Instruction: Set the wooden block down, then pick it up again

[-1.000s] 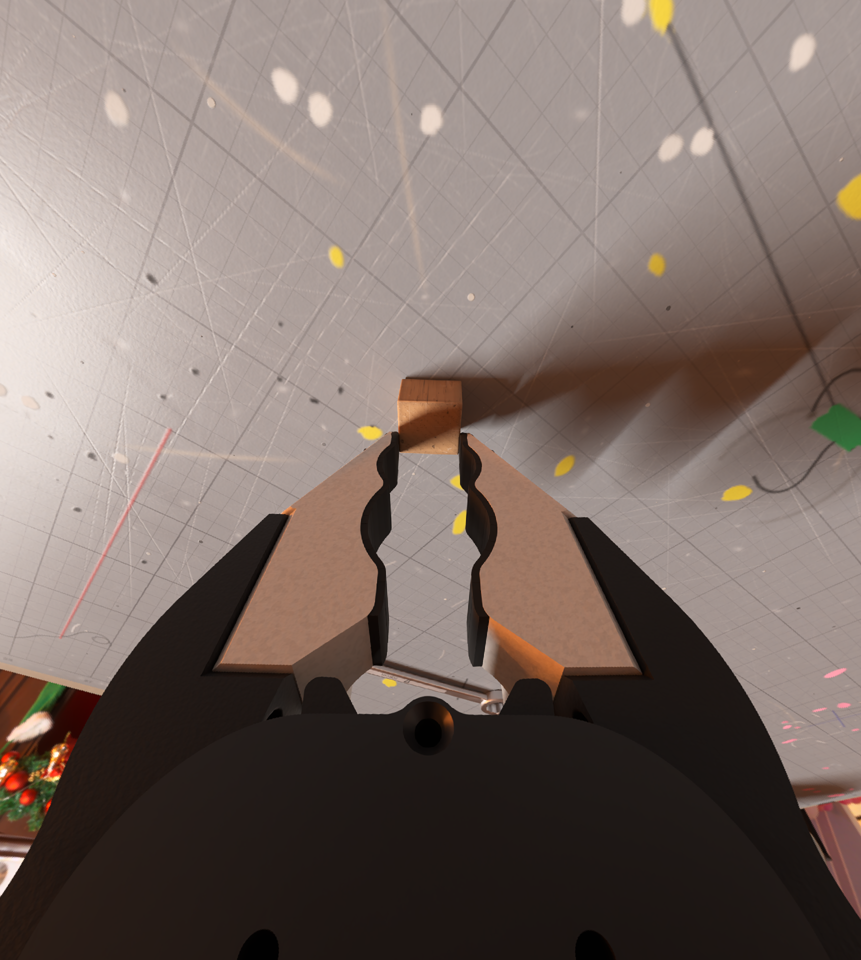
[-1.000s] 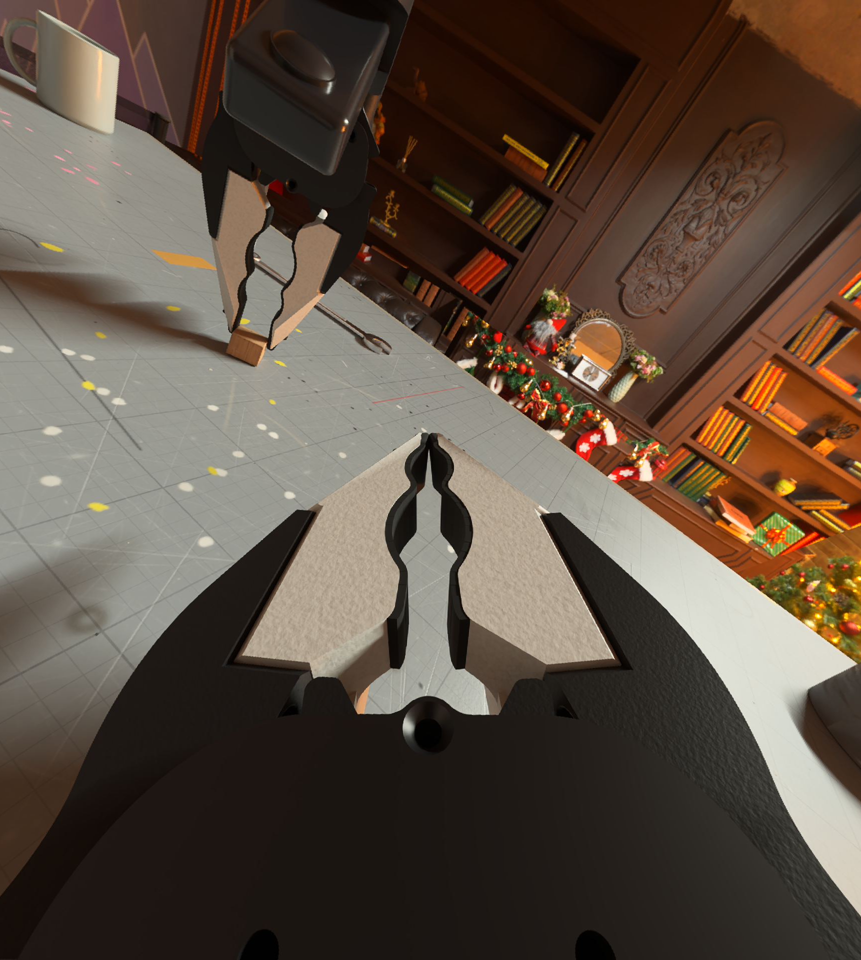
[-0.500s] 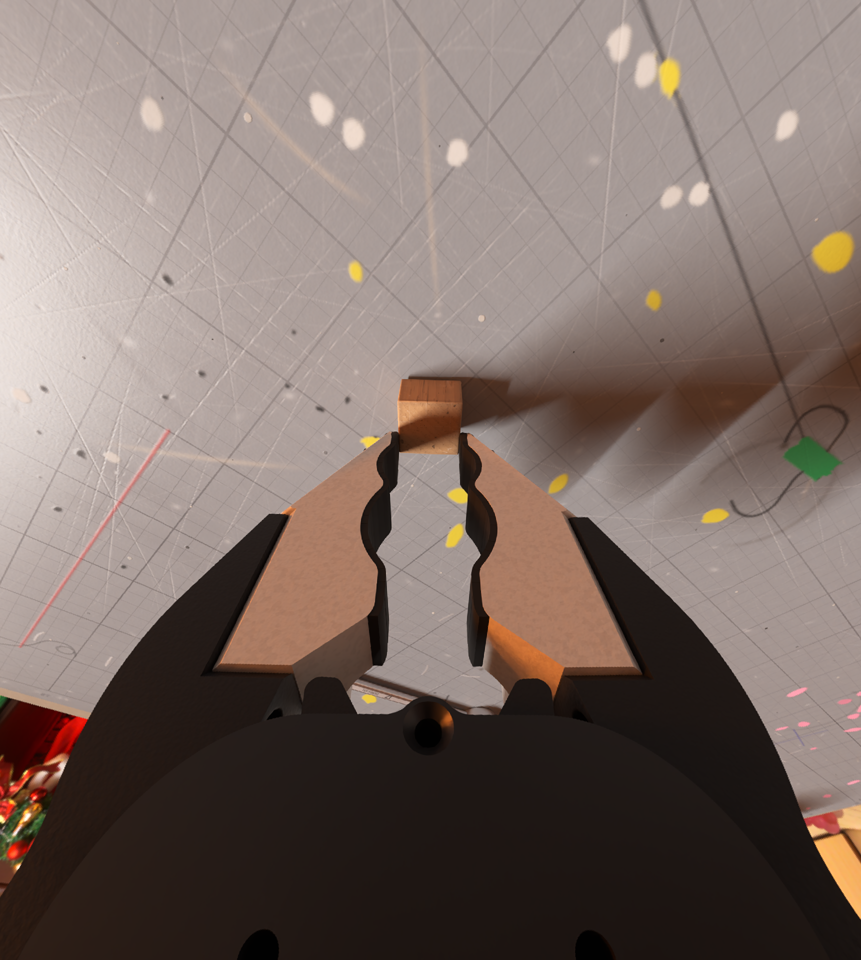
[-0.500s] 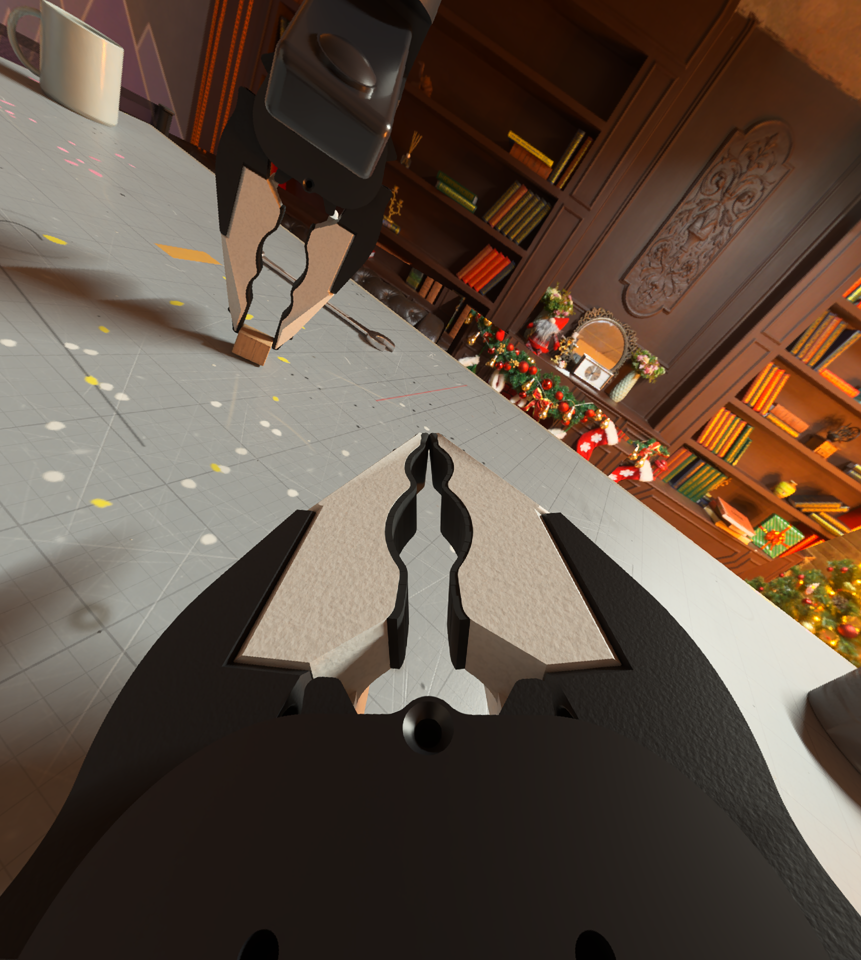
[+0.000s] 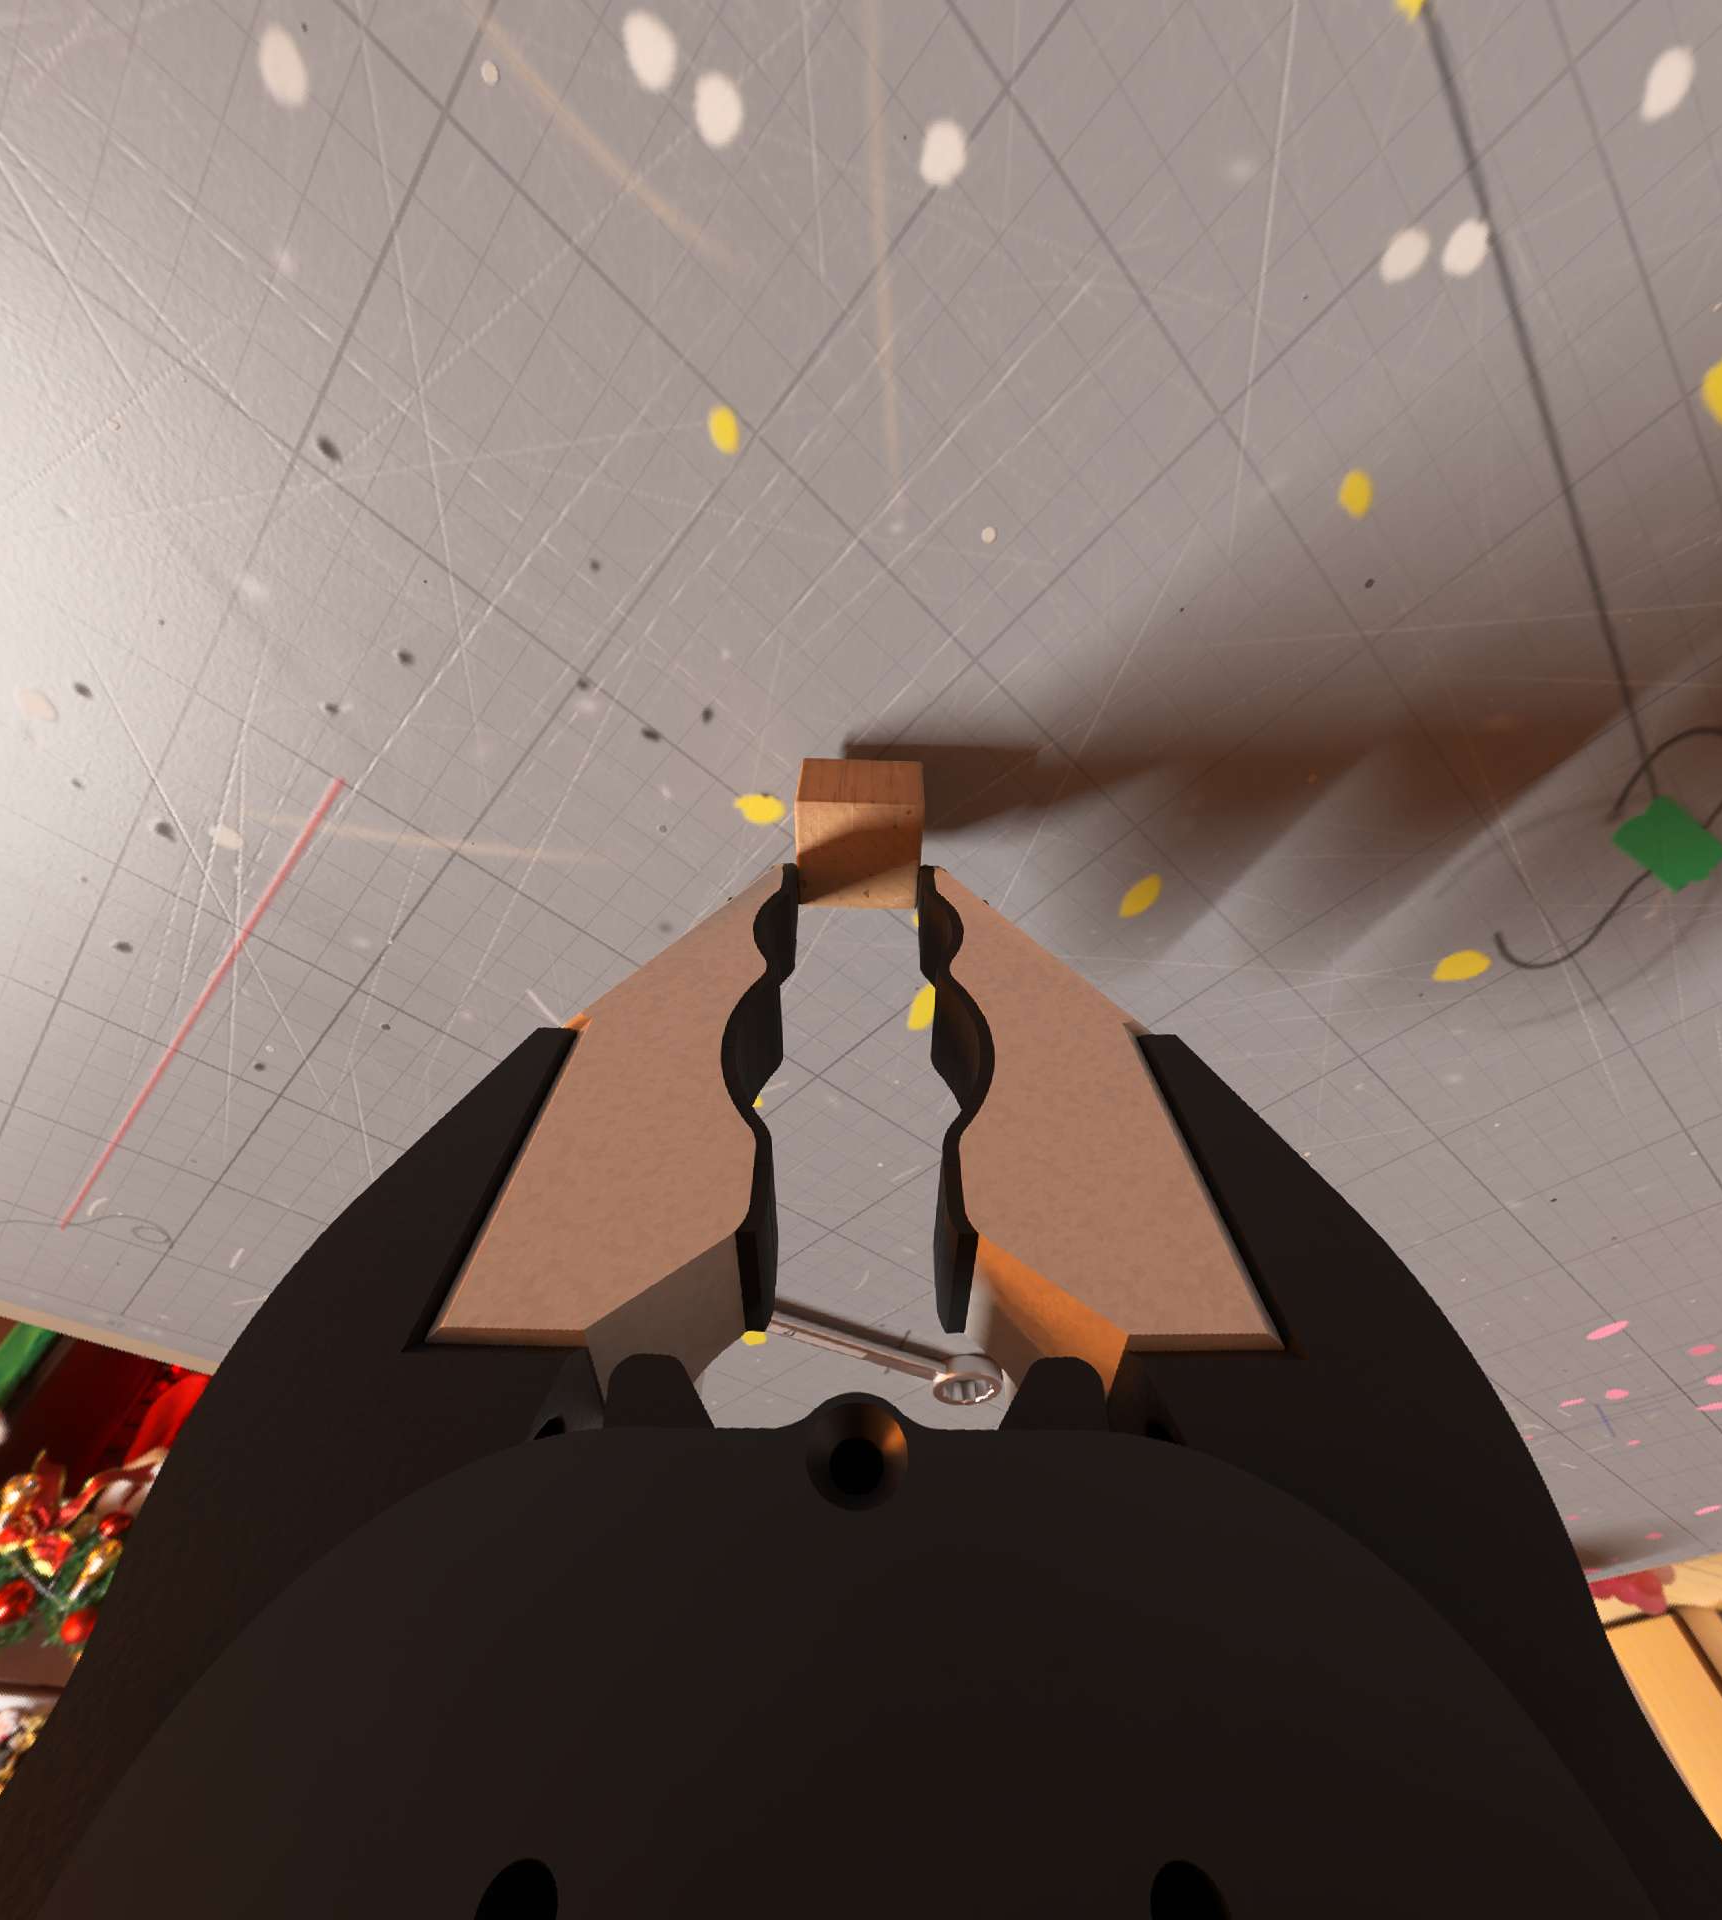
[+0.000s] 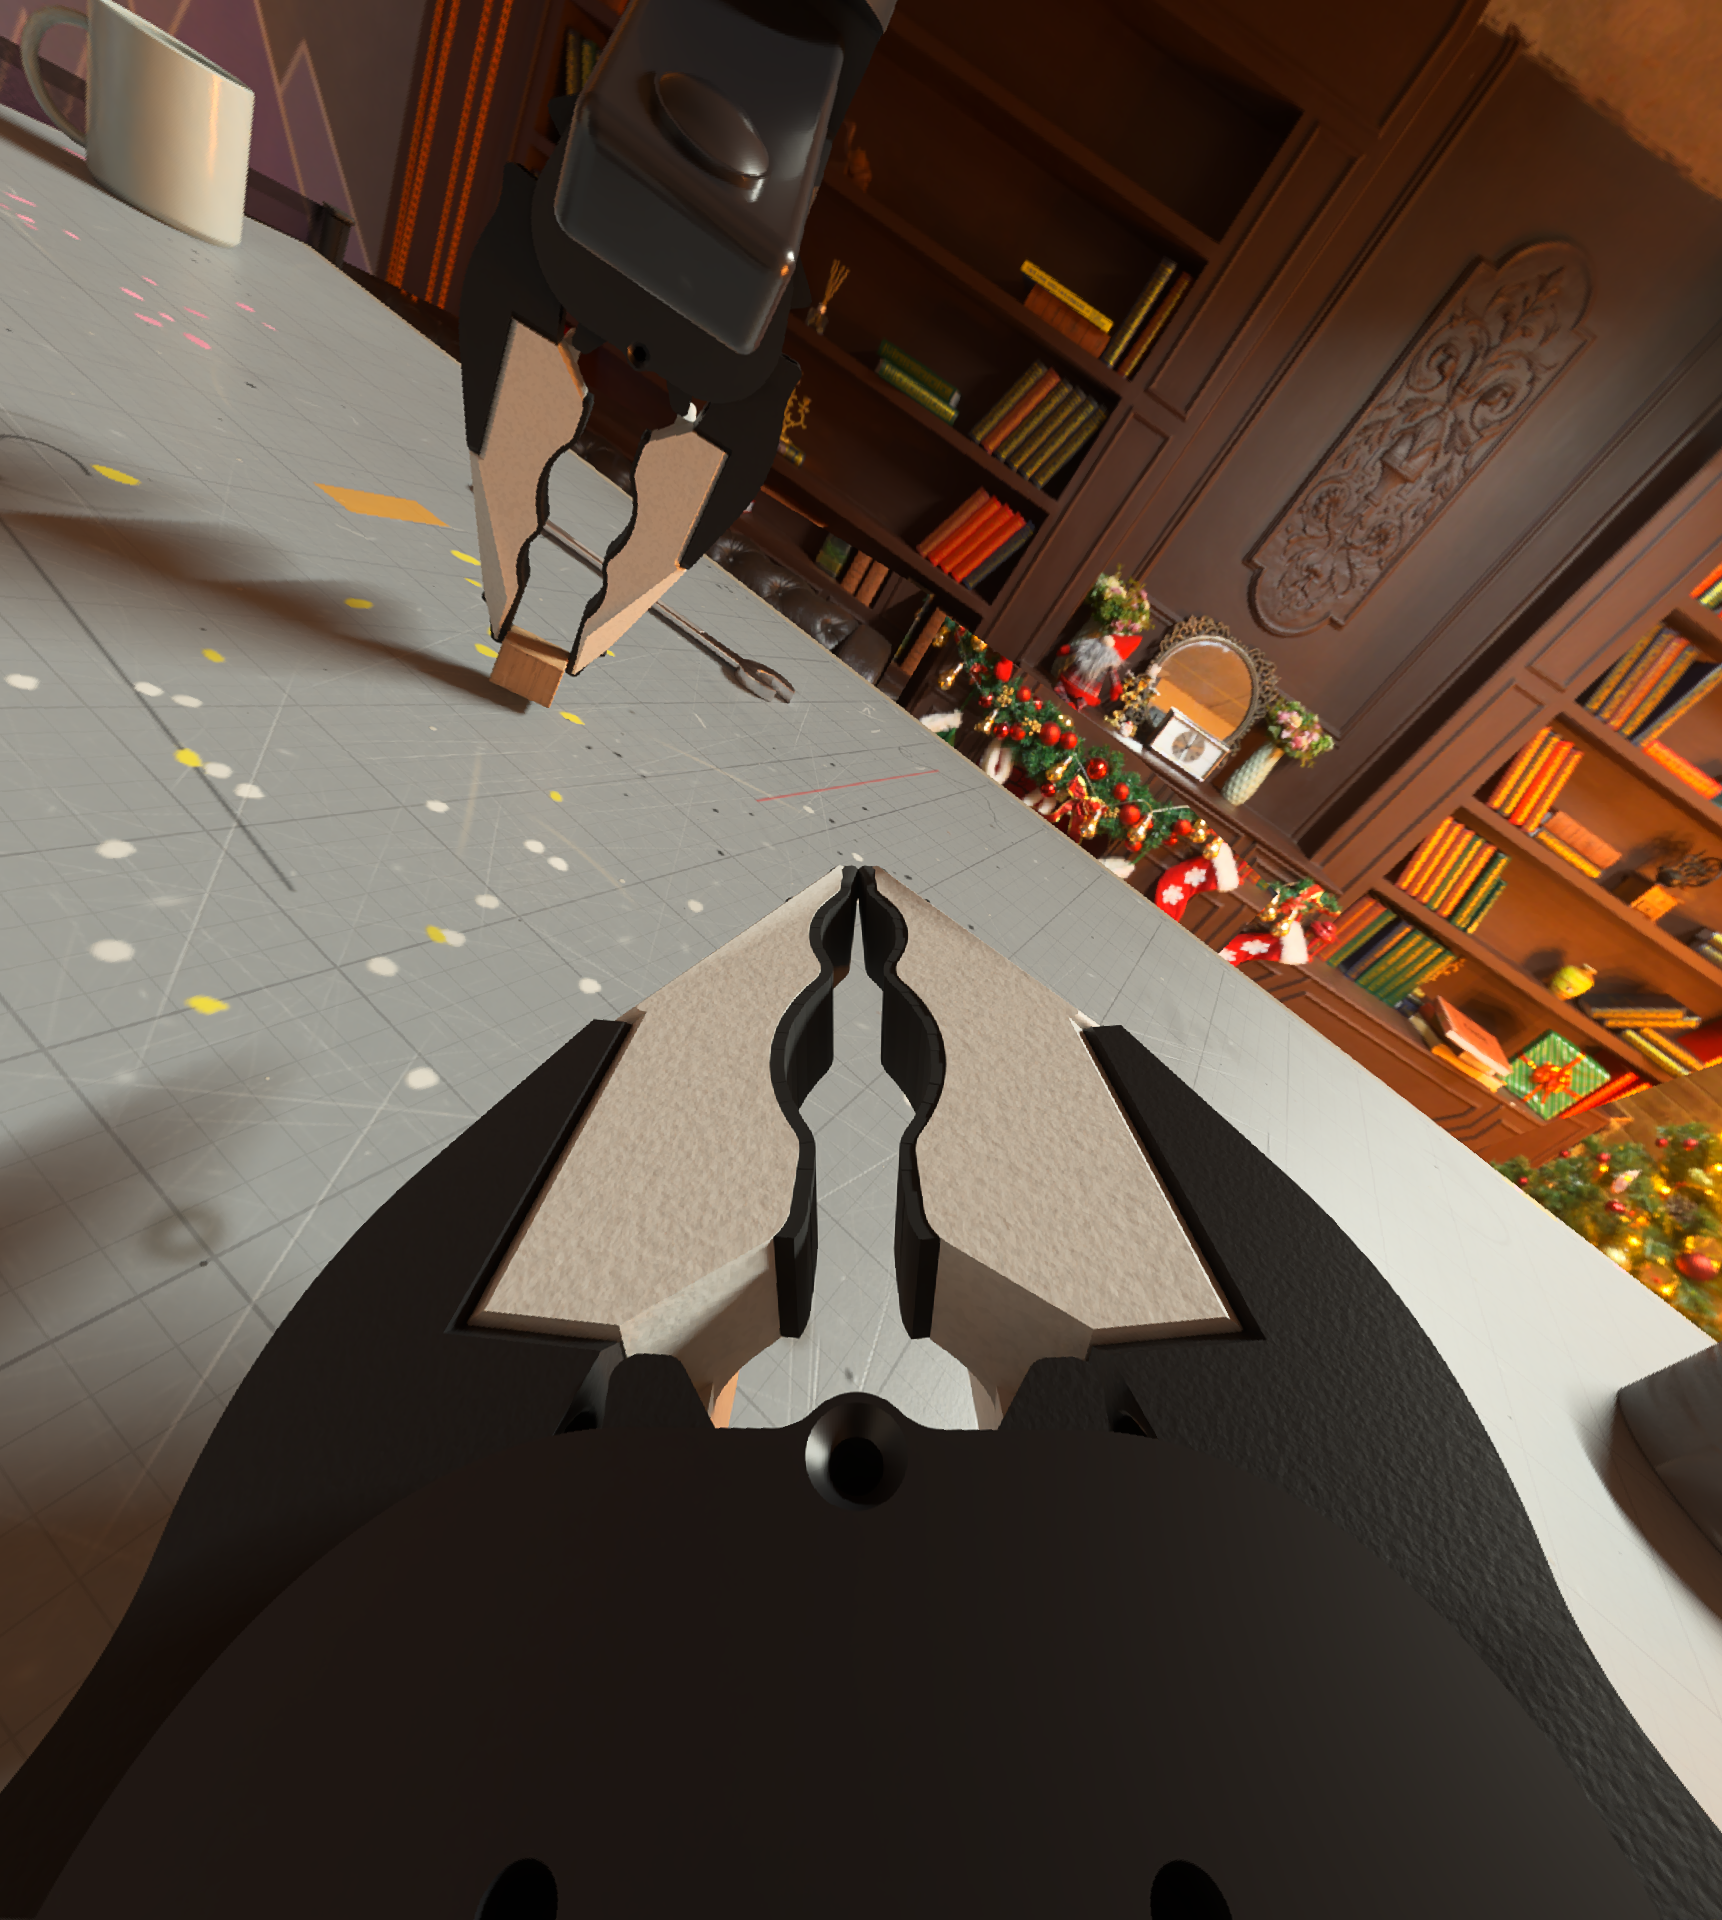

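left gripper (image 5: 858, 883): fingertips clamped on wooden block (image 5: 859, 831), block at or just above the mat (image 5: 421, 520), contact unclear
step: probably set-down or re-lift, can't tell which
next: needs steady vertical move
right gripper (image 6: 859, 878): closed, empty, well apart

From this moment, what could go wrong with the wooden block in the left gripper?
1. The left gripper pinches the wooden block only with the very tips of its fingers, so the block might slip or twist out.
2. The block's bottom seems to touch the grey mat; pressing lower may tip it.
3. A wrench lies just behind the block; a dropped block might knock against it.
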Controlling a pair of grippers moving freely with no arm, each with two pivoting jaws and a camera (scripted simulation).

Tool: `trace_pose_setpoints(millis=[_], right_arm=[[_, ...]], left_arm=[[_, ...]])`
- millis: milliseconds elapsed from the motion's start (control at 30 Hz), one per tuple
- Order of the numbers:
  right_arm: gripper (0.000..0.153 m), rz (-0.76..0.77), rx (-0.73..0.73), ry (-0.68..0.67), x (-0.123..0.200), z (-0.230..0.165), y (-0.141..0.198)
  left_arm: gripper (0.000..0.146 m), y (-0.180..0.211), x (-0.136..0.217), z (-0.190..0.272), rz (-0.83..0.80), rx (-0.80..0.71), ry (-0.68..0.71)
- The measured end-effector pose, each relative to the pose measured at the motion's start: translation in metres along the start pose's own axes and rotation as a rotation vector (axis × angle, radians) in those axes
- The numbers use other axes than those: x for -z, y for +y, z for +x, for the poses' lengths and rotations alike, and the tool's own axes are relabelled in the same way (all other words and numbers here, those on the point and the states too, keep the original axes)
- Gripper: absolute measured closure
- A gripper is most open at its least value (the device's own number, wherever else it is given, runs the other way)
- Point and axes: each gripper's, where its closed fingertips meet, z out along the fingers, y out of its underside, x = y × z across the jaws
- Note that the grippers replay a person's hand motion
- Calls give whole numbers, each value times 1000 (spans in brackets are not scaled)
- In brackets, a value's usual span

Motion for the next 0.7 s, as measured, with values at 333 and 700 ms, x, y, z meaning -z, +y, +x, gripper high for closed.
trace_pose_setpoints(millis=[333, 700], right_arm=[[153, -1, 2, -2, 0, -1, 0], [153, -5, 3, -5, -1, -1, 0]], left_arm=[[123, -5, -2, 3, 11, -7, 26], [123, 2, -6, 1, 3, -3, 13]])
